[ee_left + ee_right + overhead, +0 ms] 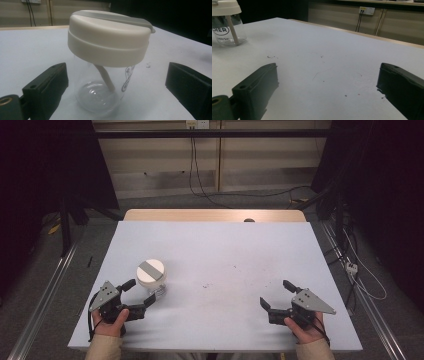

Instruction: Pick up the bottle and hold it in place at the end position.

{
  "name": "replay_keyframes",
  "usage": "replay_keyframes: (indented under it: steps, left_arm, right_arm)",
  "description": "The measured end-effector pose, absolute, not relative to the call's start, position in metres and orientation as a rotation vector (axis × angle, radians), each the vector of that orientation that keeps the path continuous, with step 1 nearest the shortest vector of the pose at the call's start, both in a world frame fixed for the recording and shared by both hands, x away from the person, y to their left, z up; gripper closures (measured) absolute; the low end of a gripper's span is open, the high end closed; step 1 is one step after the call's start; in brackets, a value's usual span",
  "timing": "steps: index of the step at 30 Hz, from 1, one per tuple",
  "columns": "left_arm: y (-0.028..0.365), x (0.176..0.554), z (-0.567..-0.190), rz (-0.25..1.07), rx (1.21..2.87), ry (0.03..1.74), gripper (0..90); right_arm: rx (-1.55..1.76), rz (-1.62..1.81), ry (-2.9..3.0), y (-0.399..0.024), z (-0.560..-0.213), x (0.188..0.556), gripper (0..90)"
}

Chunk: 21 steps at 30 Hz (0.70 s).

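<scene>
Cup [151, 279] stands upright on the left part of the bench [225, 250], a clear body under a cream lid [108, 37] with a grey strip across its top; a pale straw [105, 78] slants down inside it; the left gripper [140, 293] sits just behind the cup on the person's side, jaws spread wide, the cup lying between them or just ahead of their tips, touching neither; in the left gripper view the cup fills the gap, one black jaw low at each side with bare bench between jaw and glass; the right gripper [274, 294] rests well apart at the right, jaws released and empty over bare bench; in the right gripper view the cup [227, 23] stands far off at upper left, dark print on its wall
</scene>
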<state>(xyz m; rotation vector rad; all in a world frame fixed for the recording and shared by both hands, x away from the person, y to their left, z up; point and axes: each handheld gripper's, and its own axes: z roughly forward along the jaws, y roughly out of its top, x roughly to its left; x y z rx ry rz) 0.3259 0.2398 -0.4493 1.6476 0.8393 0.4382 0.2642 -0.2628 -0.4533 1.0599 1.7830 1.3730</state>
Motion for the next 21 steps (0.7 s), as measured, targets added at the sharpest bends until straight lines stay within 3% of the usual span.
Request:
replay_keyframes:
  steps: [21]
  left_arm:
    - [0.227, 0.345, -0.455, 0.438, 1.716, 0.871, 3.8]
  right_arm:
    - [1.039, 1.380, 1.789, -0.262, -0.453, 0.265, 3.2]
